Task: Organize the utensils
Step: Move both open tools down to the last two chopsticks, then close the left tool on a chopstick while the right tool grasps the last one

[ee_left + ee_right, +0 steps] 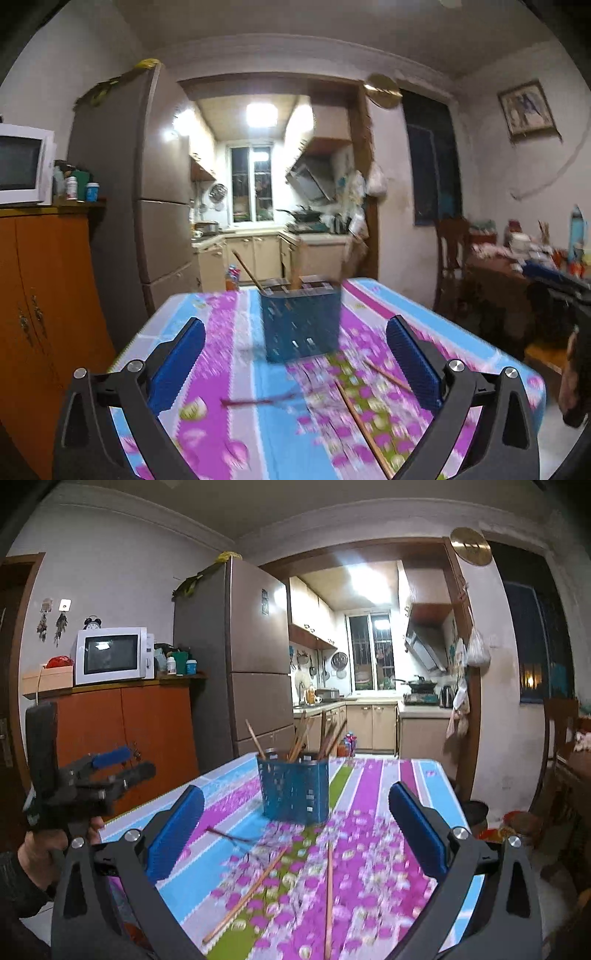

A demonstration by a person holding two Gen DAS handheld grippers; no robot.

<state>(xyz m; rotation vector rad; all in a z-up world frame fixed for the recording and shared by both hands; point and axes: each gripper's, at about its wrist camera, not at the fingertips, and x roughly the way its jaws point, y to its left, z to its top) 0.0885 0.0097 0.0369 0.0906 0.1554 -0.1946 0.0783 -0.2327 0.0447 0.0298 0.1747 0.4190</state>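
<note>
A: Several chopsticks already stand in the blue perforated plastic utensil holder (pixel 293 790) mid-table.

B: Two long wooden chopsticks (pixel 328 893) and a thin dark utensil (pixel 231 837) lie loose before it. Left gripper (pixel 295 362) and right gripper (pixel 295 834) gape wide, empty.

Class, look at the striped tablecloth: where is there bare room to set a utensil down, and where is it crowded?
Free: the cloth right of the blue utensil holder, out to the table edge, and the blue stripe at its left. Crowded: in front of the holder, where two wooden chopsticks and a dark thin utensil lie loose. Both the left gripper and right gripper are open, empty.
</note>
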